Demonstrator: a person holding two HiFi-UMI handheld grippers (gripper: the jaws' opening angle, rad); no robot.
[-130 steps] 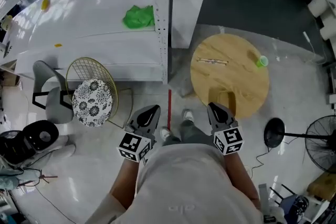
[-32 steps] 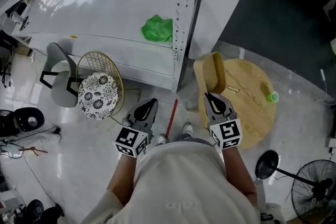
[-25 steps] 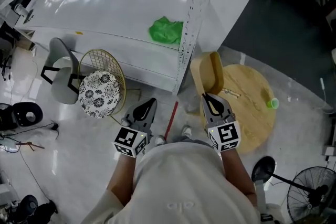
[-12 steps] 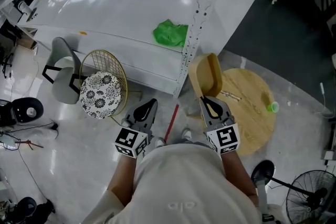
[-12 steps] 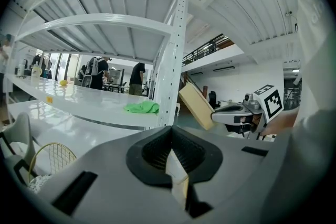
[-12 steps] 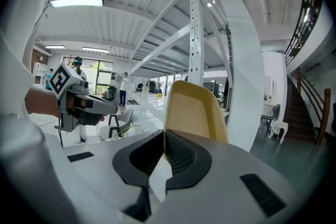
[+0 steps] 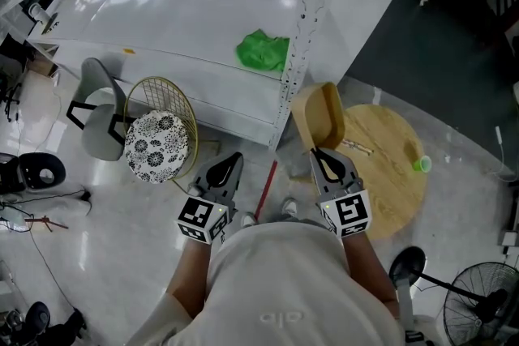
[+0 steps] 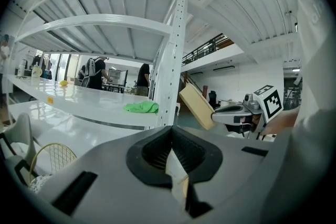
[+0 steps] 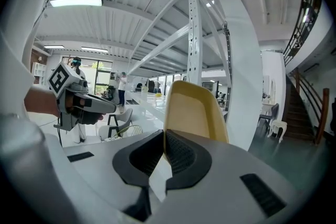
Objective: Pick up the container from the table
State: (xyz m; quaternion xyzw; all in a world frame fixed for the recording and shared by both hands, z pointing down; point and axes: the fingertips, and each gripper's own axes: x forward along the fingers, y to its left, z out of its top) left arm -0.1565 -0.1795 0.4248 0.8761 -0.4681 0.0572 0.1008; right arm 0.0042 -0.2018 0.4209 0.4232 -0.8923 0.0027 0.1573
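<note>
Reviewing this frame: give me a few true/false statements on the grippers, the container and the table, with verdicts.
1. The right gripper is shut on the container. True.
2. The left gripper holds a green cloth. False: its jaws are together with nothing between them; the cloth lies on the white shelf.
3. The container rests on the table. False: it is held up, tilted, off the table.
4. A green cup stands on the table. True.
</note>
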